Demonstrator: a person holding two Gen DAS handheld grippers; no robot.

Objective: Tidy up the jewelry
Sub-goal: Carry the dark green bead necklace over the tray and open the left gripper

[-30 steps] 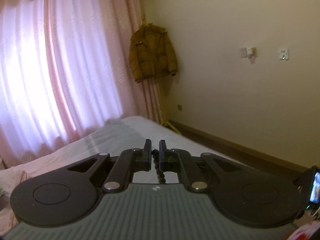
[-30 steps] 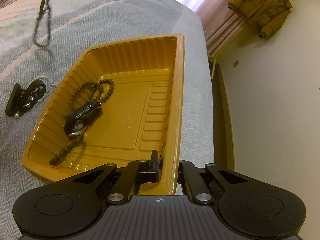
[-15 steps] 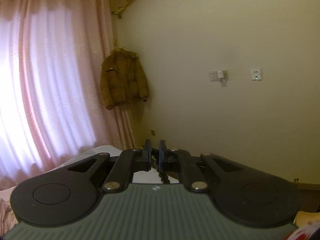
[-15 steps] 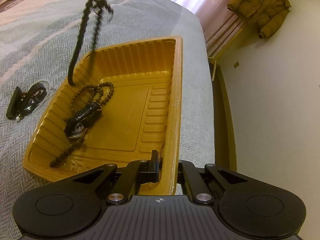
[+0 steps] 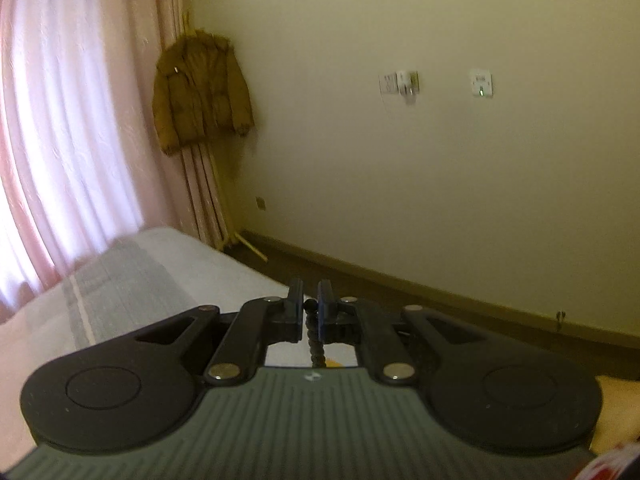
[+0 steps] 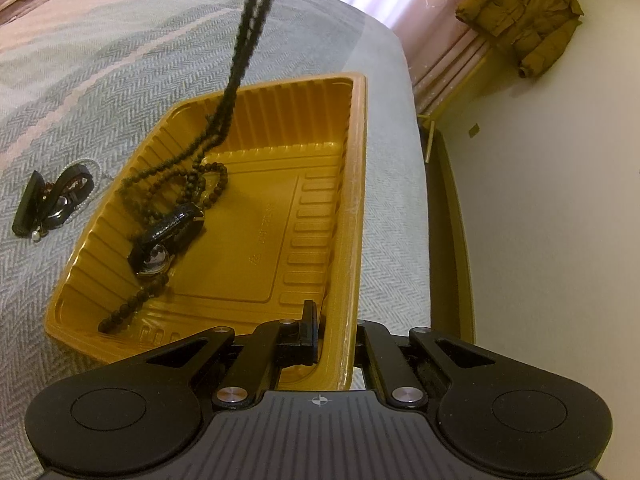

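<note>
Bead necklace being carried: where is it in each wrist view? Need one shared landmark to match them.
Left wrist: bead necklace at bottom centre, pinched in the left gripper and hanging down behind its body.
Right wrist: the same strand drops from the top edge, its lower end reaching into the yellow tray.
Shared landmark: brown jacket hanging beside the pink curtain, upper left in the left view, upper right in the right.
</note>
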